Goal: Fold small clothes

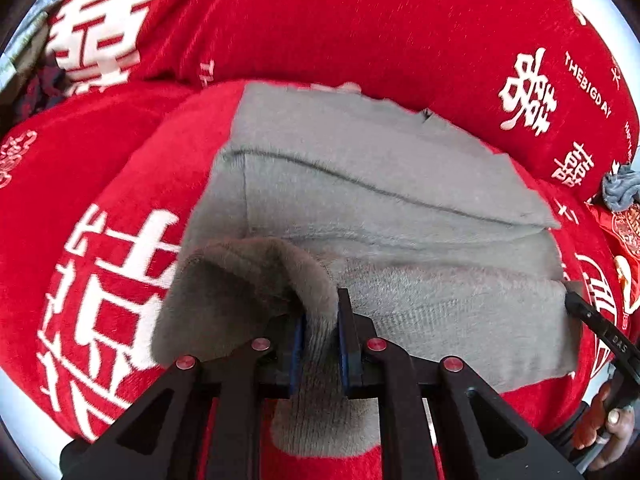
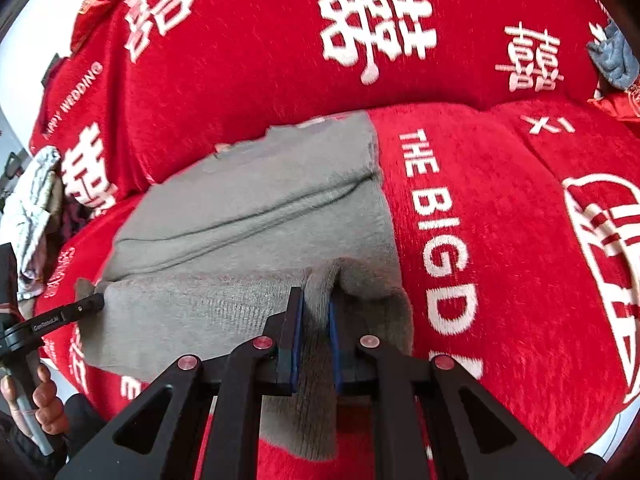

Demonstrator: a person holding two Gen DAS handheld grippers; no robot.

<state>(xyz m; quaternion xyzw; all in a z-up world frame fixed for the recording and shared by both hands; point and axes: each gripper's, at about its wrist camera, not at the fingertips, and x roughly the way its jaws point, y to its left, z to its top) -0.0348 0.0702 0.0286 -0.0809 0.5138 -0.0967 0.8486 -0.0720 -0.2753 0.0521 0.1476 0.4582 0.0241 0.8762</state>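
At the centre of both frames lies the grey garment [image 1: 400,208], spread on a red blanket [image 1: 360,32] printed with white characters. My left gripper [image 1: 322,320] is clamped on a bunched fold of its near edge, the fabric pinched between the blue pads [image 1: 299,344] and hanging below them, so the hem there is hidden. In the right wrist view my right gripper [image 2: 314,312] is clamped the same way on the other near corner of the grey garment [image 2: 248,200]. Each gripper's tip shows only at the other frame's edge, with a hand [image 2: 44,400] partly cut off. The garment's far edge is blurred. A small blue-grey cloth [image 2: 614,60] sits at the upper right; I cannot tell what it is.
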